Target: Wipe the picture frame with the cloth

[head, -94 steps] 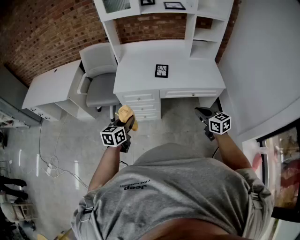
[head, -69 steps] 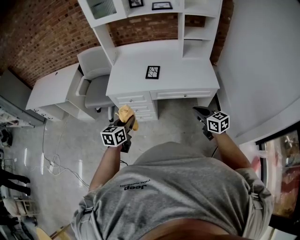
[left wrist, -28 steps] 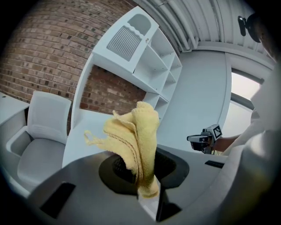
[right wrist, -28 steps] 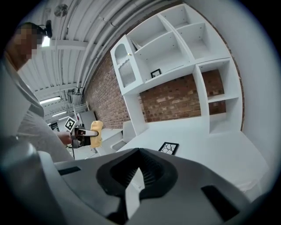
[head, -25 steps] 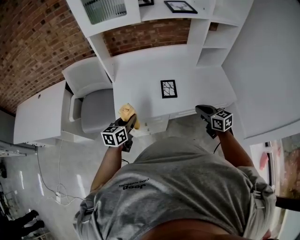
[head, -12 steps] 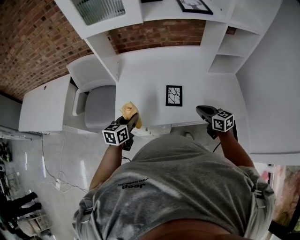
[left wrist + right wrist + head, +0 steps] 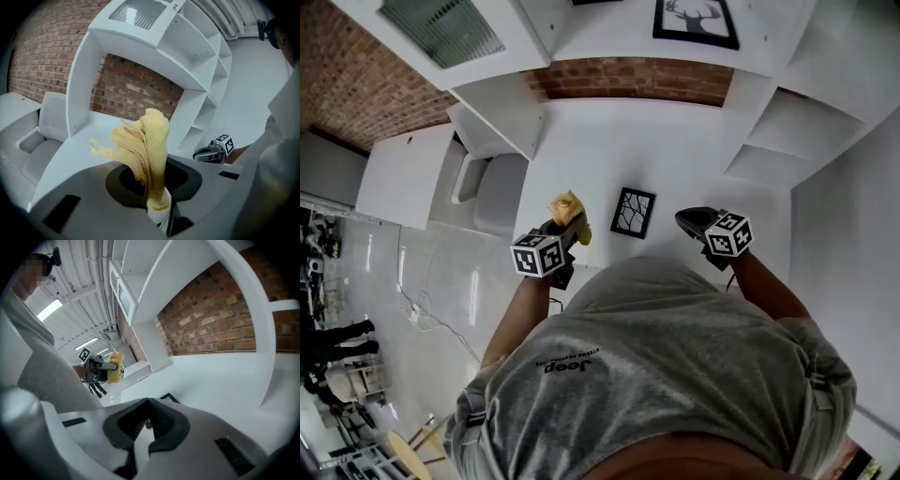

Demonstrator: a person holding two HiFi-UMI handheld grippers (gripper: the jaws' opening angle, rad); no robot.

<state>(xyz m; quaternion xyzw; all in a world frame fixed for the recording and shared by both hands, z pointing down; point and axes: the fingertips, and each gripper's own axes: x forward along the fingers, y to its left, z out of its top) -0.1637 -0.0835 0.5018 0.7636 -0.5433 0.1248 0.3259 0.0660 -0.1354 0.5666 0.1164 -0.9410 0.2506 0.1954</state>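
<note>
Left hand-held gripper (image 7: 564,226) clamps cloth (image 7: 569,204) beside picture frame (image 7: 632,212)

The head view looks steeply down onto the bench (image 7: 694,159). Both gripper views look low across it: the left one catches the right hand-held gripper (image 7: 200,154), the right one the left hand-held gripper (image 7: 111,365).

You wear a grey short-sleeved T-shirt (image 7: 656,375), dark print on back. Your left gripper (image 7: 565,223) and right gripper (image 7: 684,218): grey, black-and-white marker cubes.
</note>
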